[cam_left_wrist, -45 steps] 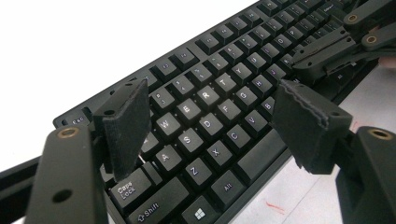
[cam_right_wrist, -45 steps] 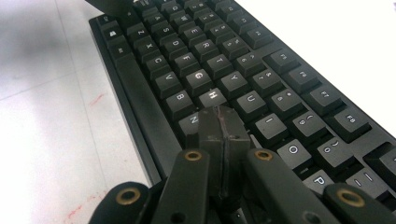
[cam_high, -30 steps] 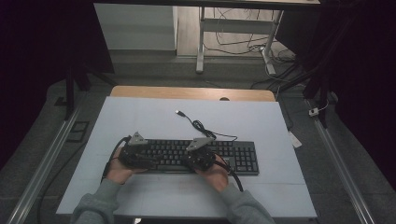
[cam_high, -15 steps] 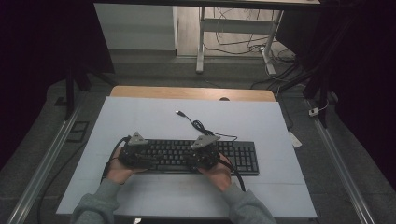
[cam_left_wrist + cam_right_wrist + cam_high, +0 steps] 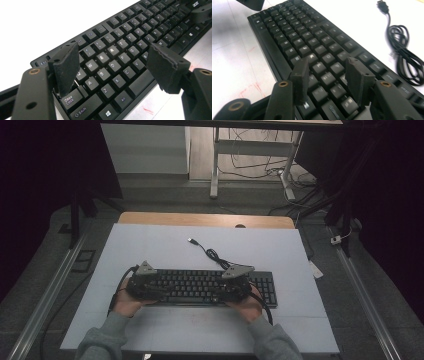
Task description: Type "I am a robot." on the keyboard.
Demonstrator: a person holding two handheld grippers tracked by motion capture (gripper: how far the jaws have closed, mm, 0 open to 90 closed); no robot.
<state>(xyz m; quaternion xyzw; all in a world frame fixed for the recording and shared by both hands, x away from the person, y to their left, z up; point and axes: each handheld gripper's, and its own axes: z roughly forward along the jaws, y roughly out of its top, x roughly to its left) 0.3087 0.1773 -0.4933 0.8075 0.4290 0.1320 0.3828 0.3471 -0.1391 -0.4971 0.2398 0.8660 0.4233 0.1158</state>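
A black keyboard (image 5: 200,287) lies across the white table, near its front edge. My left gripper (image 5: 152,287) hovers over the keyboard's left end. In the left gripper view it (image 5: 111,53) stands open above the letter keys (image 5: 112,60), its left pad down by Caps Lock. My right gripper (image 5: 231,287) is over the keyboard's right half. In the right gripper view it (image 5: 327,63) has just been opening, and the keys (image 5: 322,50) lie under the gap with nothing gripped. The keyboard's coiled USB cable (image 5: 215,254) (image 5: 404,52) lies loose behind it.
The white table top (image 5: 165,245) has a wooden strip (image 5: 205,219) along its far edge. Metal rails (image 5: 47,300) run beside the table on both sides. Desk legs and floor cables (image 5: 250,165) lie beyond it.
My right hand and its gripper have slid to the right along the keyboard. The left hand has stayed where it was.
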